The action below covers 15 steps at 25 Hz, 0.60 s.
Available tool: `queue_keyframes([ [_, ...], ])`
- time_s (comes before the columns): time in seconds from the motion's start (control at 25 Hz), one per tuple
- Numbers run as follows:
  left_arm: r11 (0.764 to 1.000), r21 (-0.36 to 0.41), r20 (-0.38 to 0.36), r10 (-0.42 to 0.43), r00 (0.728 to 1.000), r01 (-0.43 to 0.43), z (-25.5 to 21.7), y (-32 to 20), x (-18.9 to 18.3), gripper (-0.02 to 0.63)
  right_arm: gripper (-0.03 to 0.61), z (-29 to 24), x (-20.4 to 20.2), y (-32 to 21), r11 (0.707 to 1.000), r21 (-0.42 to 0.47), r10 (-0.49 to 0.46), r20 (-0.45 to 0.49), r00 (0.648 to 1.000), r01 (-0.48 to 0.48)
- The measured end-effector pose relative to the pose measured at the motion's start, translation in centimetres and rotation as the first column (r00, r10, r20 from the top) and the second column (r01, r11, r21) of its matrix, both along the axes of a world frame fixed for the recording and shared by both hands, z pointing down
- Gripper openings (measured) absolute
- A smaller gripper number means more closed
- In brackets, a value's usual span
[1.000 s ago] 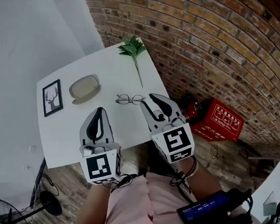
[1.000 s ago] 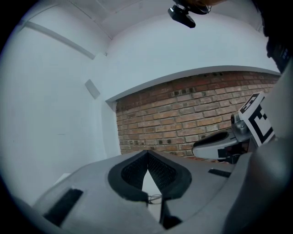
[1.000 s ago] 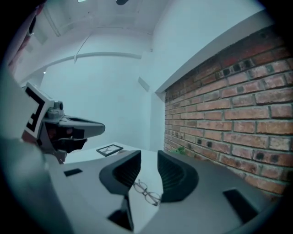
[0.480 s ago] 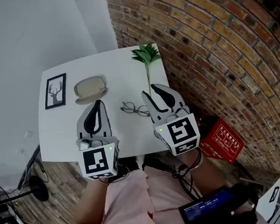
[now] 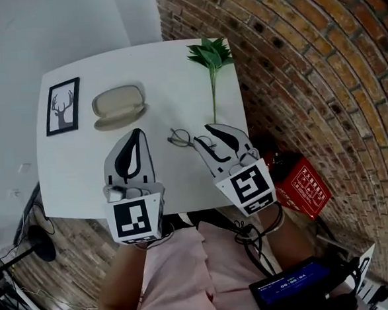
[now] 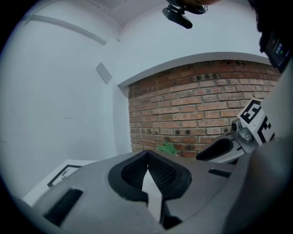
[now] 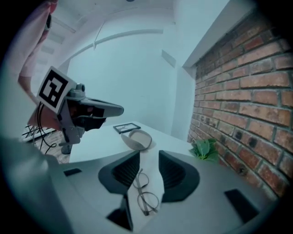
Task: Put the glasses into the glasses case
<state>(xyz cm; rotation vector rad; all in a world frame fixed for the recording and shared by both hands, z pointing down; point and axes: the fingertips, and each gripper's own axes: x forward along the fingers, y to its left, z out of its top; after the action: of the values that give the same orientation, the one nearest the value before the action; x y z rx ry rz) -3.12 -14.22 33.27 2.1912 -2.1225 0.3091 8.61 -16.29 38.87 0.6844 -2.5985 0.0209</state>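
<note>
Right gripper view only: glasses between opening jaws.

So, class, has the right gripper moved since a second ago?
Yes: the right gripper closed in on the glasses lying on the table; its opening jaws now straddle them.

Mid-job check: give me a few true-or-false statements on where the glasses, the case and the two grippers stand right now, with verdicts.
1. The glasses are inside the glasses case. False: they lie on the table, apart from the case.
2. The right gripper has its jaws apart. True: they are opening, and the glasses lie between them, not gripped.
3. The left gripper holds the case. False: its jaws are together on nothing, and the case lies on the table beyond it.
4. In the head view, the framed deer picture lies left of the case. True.
</note>
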Motion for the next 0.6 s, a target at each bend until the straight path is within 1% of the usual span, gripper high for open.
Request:
queue_keyframes([
  [0.12, 0.998, -0.055, -0.032, -0.009, 0.999, 0.007, 2.2, -0.3, -0.5, 0.009, 0.13, 3.4, -0.4, 0.7, 0.998, -0.054, -0.044, -0.064, 0.997, 0.04],
  [0.24, 0.994, -0.106, -0.057, -0.02, 0.998, 0.014, 4.4, -0.8, -1.0, 0.009, 0.129, 6.4, -0.6, 1.0, 0.994, -0.088, -0.074, -0.119, 0.99, 0.063],
  [0.44, 0.988, -0.154, -0.081, -0.038, 0.996, 0.025, 7.5, -1.4, -1.1, 0.008, 0.121, 10.1, -0.1, 0.9, 0.993, -0.078, -0.107, -0.253, 0.962, 0.09],
  [0.6, 0.983, -0.183, -0.096, -0.052, 0.994, 0.034, 9.2, -1.4, -1.3, 0.009, 0.12, 11.8, -0.4, 0.9, 0.988, -0.079, -0.149, -0.297, 0.943, 0.131],
])
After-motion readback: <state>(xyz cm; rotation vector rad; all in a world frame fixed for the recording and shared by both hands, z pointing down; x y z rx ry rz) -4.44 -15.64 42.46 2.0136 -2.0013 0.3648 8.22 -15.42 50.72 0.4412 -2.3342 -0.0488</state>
